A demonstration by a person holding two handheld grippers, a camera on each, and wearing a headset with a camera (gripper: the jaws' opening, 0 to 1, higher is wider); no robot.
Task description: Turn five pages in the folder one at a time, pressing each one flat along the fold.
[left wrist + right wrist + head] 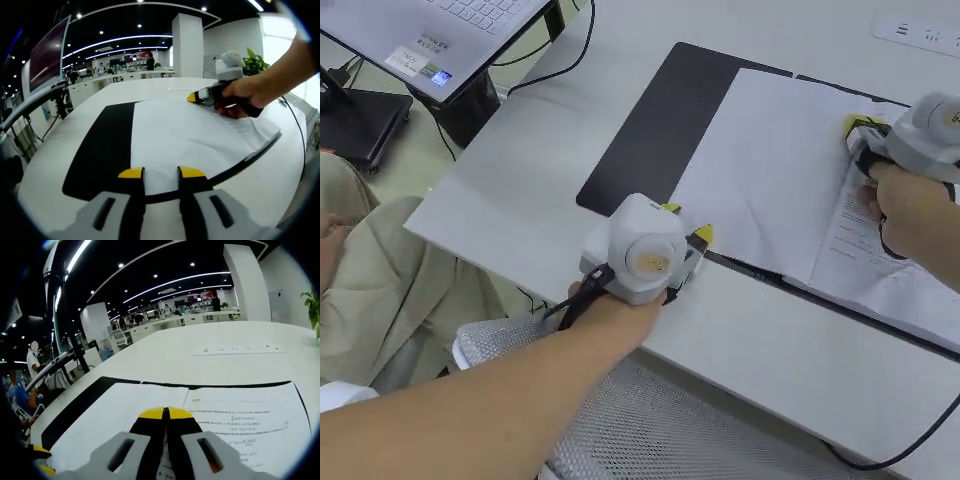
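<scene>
The folder lies open on the white table, its black left cover [645, 130] flat. A blank white page [770, 170] lies turned over onto it, and a printed page [855, 240] shows to its right. My left gripper [687, 222] sits at the folder's near edge; its yellow-tipped jaws [161, 172] stand open, straddling the blank page's near edge [160, 180]. My right gripper [860, 130] is shut, its tips [165, 413] resting together at the fold between the blank page [115, 410] and the printed page [245, 415]. It also appears as the right gripper [197, 97] held in a hand at the far side.
A laptop [450, 30] on a stand sits at the far left, with a black cable [555, 65] running beside it. A white power strip [920, 30] lies at the back of the table. The table's near edge runs just below the folder, above a mesh chair [650, 430].
</scene>
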